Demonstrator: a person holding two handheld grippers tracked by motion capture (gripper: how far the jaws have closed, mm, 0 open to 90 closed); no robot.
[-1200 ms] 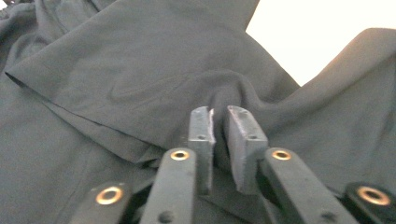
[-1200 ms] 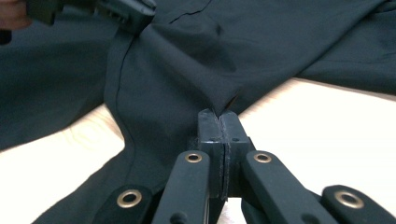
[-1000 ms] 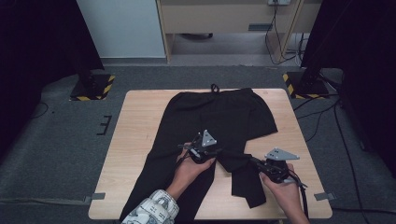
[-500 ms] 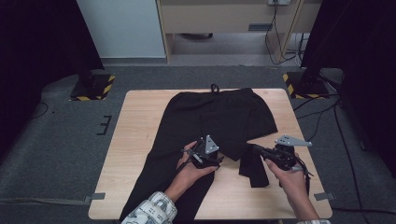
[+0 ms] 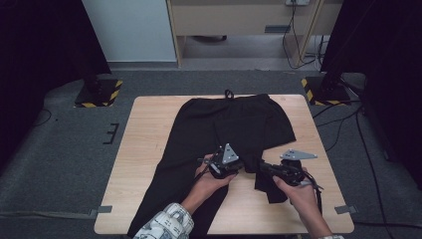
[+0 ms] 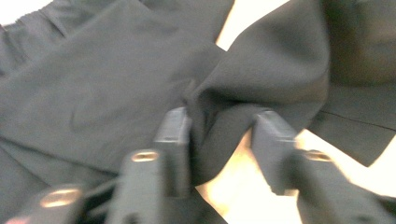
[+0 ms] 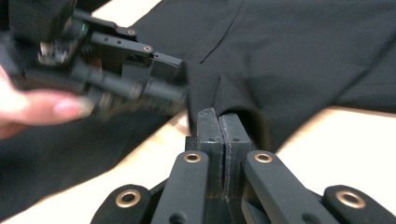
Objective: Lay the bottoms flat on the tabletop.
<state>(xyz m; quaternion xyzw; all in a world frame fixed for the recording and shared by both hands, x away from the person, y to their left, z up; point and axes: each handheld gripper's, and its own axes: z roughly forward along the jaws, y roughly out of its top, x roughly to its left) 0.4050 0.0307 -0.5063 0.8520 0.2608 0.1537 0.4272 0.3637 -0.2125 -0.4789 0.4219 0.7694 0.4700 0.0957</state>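
Note:
Black trousers [image 5: 229, 124] lie flat on the wooden table [image 5: 149, 149], waistband at the far edge. In the high view my left gripper [image 5: 247, 167] sits at the middle of the table and points right. Its jaws have just been closing; in the left gripper view a raised fold of the trousers [image 6: 219, 116] stands between them, and my left gripper [image 6: 222, 133] is still open. My right gripper [image 5: 262, 168] points left toward it and is shut on the trouser leg. The right gripper view shows my right gripper [image 7: 219, 116] pinching that cloth [image 7: 243, 98], with my left gripper [image 7: 183, 79] just beyond.
The held leg's loose end [image 5: 271, 191] hangs folded toward the table's front right. Bare wood shows along the left side [image 5: 144, 164] and the right front corner [image 5: 328, 209]. Striped stand bases [image 5: 97, 94] [image 5: 323, 89] and cables sit on the floor behind.
My right gripper has carried the trouser leg away from the front edge and toward my left gripper, so the leg's end lies shorter. The left hand has stayed in place.

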